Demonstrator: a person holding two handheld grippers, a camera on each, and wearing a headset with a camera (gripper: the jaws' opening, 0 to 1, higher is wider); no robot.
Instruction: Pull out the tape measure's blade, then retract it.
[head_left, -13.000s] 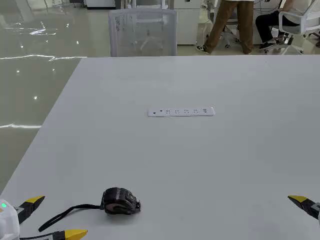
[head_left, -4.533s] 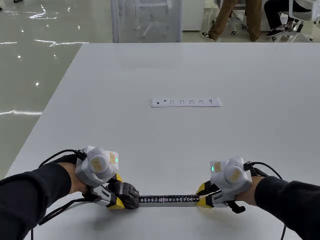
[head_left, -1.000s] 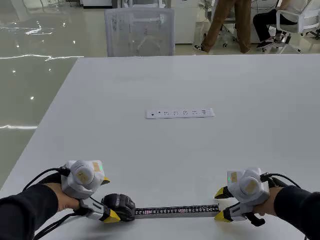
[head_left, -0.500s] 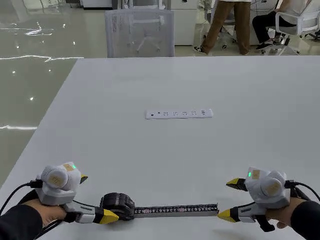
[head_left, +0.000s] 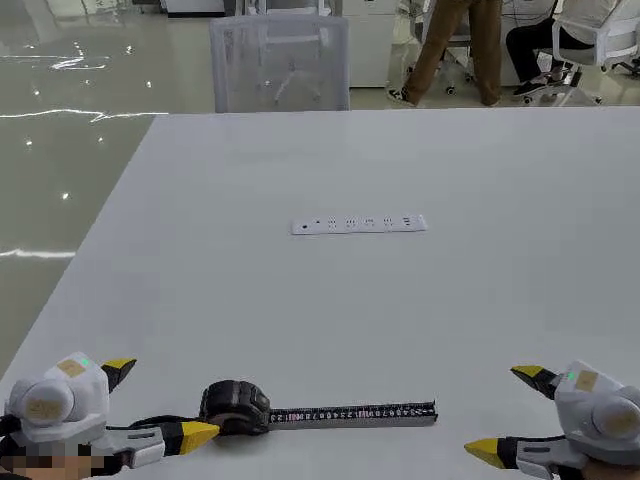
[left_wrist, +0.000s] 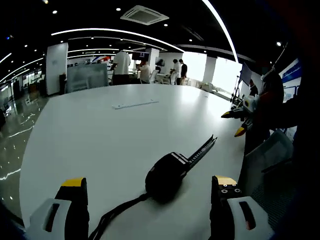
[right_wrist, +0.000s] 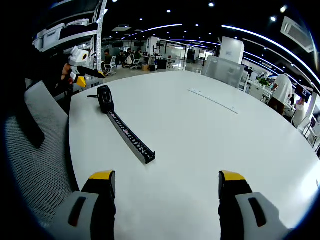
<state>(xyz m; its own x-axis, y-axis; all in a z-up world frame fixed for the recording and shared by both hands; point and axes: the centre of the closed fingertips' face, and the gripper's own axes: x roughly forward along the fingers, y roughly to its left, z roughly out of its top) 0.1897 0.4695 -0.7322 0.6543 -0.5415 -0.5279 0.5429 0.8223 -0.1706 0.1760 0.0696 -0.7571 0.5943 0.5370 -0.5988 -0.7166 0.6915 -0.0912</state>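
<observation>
No wording can be read for certain. On the tape measure (head_left: 236, 406), at about 6 o'clock in the head view, the pulled-out blade (head_left: 352, 413) carries a row of light printed figures and tick marks on a dark face, too small to make out. Toward 12 o'clock from it, a white power strip (head_left: 358, 224) bears small dark marks, unreadable. In the left gripper view, at 3 o'clock, a blue sign (left_wrist: 291, 75) shows white lettering, blurred.
</observation>
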